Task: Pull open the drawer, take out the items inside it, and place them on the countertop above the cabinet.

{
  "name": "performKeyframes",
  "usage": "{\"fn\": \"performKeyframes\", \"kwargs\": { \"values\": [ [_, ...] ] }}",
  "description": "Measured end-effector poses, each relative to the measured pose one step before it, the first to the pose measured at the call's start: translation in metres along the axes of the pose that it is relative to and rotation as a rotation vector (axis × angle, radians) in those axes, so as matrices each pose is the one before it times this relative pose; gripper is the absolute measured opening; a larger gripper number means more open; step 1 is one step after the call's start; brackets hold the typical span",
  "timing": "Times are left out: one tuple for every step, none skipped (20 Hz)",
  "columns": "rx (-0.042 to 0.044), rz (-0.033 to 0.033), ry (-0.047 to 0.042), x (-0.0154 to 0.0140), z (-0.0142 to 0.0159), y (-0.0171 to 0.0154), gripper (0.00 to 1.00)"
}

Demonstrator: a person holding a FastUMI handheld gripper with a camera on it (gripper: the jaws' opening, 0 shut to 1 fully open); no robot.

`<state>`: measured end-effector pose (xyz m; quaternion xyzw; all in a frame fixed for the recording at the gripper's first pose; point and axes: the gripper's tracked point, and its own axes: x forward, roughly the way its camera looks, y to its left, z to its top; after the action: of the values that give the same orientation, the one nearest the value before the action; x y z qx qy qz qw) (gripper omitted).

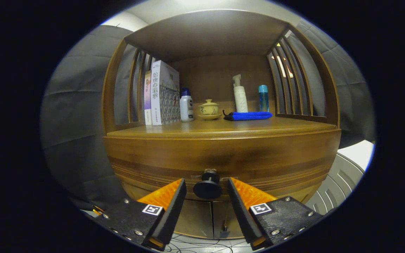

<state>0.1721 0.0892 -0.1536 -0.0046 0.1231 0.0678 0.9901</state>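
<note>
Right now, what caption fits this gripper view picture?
Open gripper lined up around the drawer knob, the wooden cabinet's drawer not pulled out.

The gripper view rides on the gripper point(207, 188) and looks forward along its two fingers point(169, 207), which rise from below with a gap between them. It faces the cabinet point(223, 154) head-on, from close in and low, about level with the drawer knob point(207, 188), which sits between the fingertips. Looking slightly upward, it takes in the countertop point(223, 127) and the shelf recess beyond it, with grey cloth wall point(79, 116) on both sides and floor below
</note>
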Motion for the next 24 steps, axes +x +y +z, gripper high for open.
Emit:
{"fn": "performKeyframes", "kwargs": {
  "values": [
    [0.00442,0.00119,0.00594,0.00273,-0.00133,0.00089,0.72],
    [0.00420,-0.00526,-0.00102,0.00195,0.00023,-0.00021,0.67],
    [0.00223,-0.00725,0.00270,0.00304,0.00113,-0.00149,0.64],
    [0.00855,-0.00558,0.00607,0.00108,-0.00077,-0.00249,0.58],
    [0.02383,0.00418,0.01225,0.00279,-0.00171,0.00180,0.54],
    [0.02770,0.00218,0.01052,-0.00069,-0.00280,0.00013,0.51],
    [0.02100,-0.00035,0.00357,-0.00116,-0.00077,0.00097,0.51],
    [0.00211,-0.00536,-0.00157,0.00161,0.00135,-0.00095,0.49],
    [-0.01913,-0.00624,0.00172,0.00122,-0.00040,-0.00113,0.47],
    [-0.01799,-0.00716,-0.00099,0.00329,0.00092,-0.00063,0.42],
    [-0.00413,-0.00495,0.00849,0.00143,-0.00040,0.00033,0.40],
    [0.00967,-0.00301,0.00620,-0.00198,-0.00105,0.00007,0.39],
    [0.01094,-0.00137,0.00790,-0.00226,-0.00079,0.00069,0.37],
    [0.00181,-0.00189,0.00041,-0.00207,0.00011,-0.00010,0.35],
    [-0.00869,-0.00105,-0.00323,-0.00283,-0.00008,-0.00001,0.35],
    [-0.01107,-0.00104,-0.00413,-0.00369,-0.00142,0.00038,0.35],
    [-0.00758,-0.00074,-0.00257,-0.00439,-0.00057,-0.00049,0.35],
    [-0.00144,-0.00097,-0.00154,-0.00586,-0.00254,0.00019,0.35],
    [-0.00059,-0.00012,0.00064,-0.00478,-0.00028,0.00081,0.35],
    [-0.00294,-0.00045,0.00063,-0.00529,-0.00161,0.00055,0.35],
    [-0.00536,0.00017,0.00135,-0.00514,-0.00052,0.00063,0.35],
    [-0.00259,-0.00010,0.00030,-0.00547,-0.00203,0.00050,0.35],
    [-0.00400,0.00116,0.00249,-0.00529,-0.00114,0.00072,0.35],
    [-0.00076,0.00087,-0.00042,-0.00576,-0.00066,0.00061,0.35]
  ]
}}
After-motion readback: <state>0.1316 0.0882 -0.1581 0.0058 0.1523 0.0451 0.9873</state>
